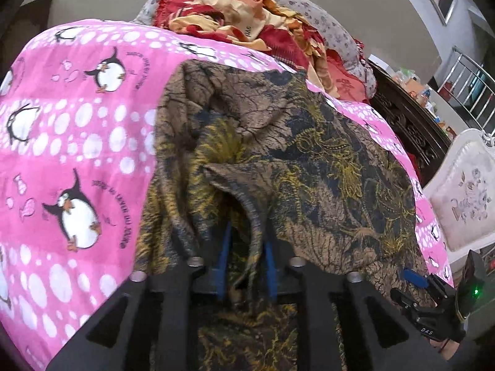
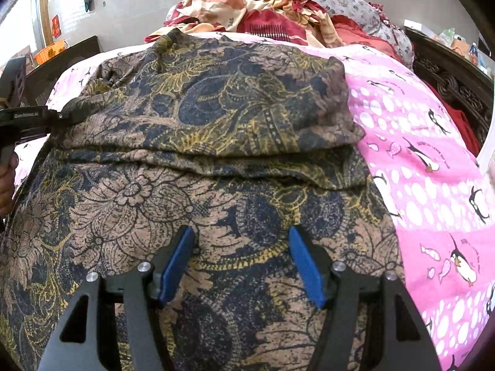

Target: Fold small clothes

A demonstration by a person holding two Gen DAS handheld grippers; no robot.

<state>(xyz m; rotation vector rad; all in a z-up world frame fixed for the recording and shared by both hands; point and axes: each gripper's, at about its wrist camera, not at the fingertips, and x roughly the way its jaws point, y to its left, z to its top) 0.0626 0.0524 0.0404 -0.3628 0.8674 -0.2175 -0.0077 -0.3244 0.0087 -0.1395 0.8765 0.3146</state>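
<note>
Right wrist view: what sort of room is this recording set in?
Most likely a home bedroom: a bed under a pink penguin sheet, rumpled red floral bedding heaped at its head, and a dark carved bed frame alongside.

The right gripper's black body (image 1: 428, 327) carries white letters "DAS". The left gripper's black body (image 2: 26, 117) bears a small white brand, seemingly "GenRobot.AI", though blurred. Purple script curves beside each penguin on the pink sheet (image 1: 92, 142), too distorted to read.
</note>
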